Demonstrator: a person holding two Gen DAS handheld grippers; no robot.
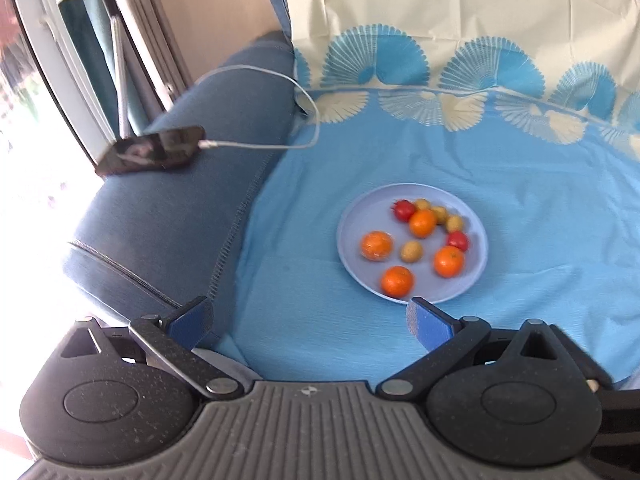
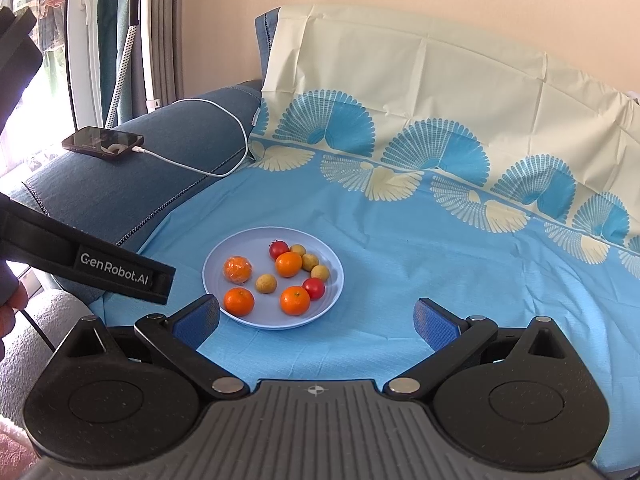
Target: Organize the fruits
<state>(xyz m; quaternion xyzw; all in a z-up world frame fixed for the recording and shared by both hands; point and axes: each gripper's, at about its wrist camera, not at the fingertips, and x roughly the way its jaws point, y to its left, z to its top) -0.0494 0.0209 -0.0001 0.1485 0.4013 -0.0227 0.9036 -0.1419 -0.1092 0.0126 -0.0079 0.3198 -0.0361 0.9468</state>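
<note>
From my left wrist camera, my left hand-held gripper (image 1: 308, 322) hangs with its blue fingers (image 1: 192, 322) spread wide apart and nothing between them, just above the blue cloth (image 1: 320, 240) that covers the sofa seat. Ahead of it and a little to the right sits the pale blue plate (image 1: 352, 240) with all the fruit on it: four oranges (image 1: 422, 223), one of them at the left edge wrapped in clear film (image 1: 376, 245), two small red tomatoes (image 1: 404, 210), and several small yellow-brown round fruits (image 1: 411, 251). The nearest orange (image 1: 397, 281) lies close to the plate's near rim, just past my right fingertip. Off to the left, a phone (image 1: 152, 151) rests on the sofa arm (image 1: 180, 208) with a white cable (image 1: 280, 80) plugged in. Over to my right wrist camera: my right hand-held gripper (image 2: 316, 318) is also wide open and empty, low over the cloth (image 2: 400, 264), with the plate (image 2: 332, 296) directly ahead and slightly left, its near rim close to my left finger (image 2: 198, 320). The same fruit sits there, the wrapped orange (image 2: 237, 269) at the left, a bare one (image 2: 288, 264) near the middle. At far left a black strap (image 2: 116, 270) of the other gripper reaches in, beside a bit of my hand (image 2: 12, 308). The phone (image 2: 103, 142) lies on the sofa arm (image 2: 168, 152) beyond.
</note>
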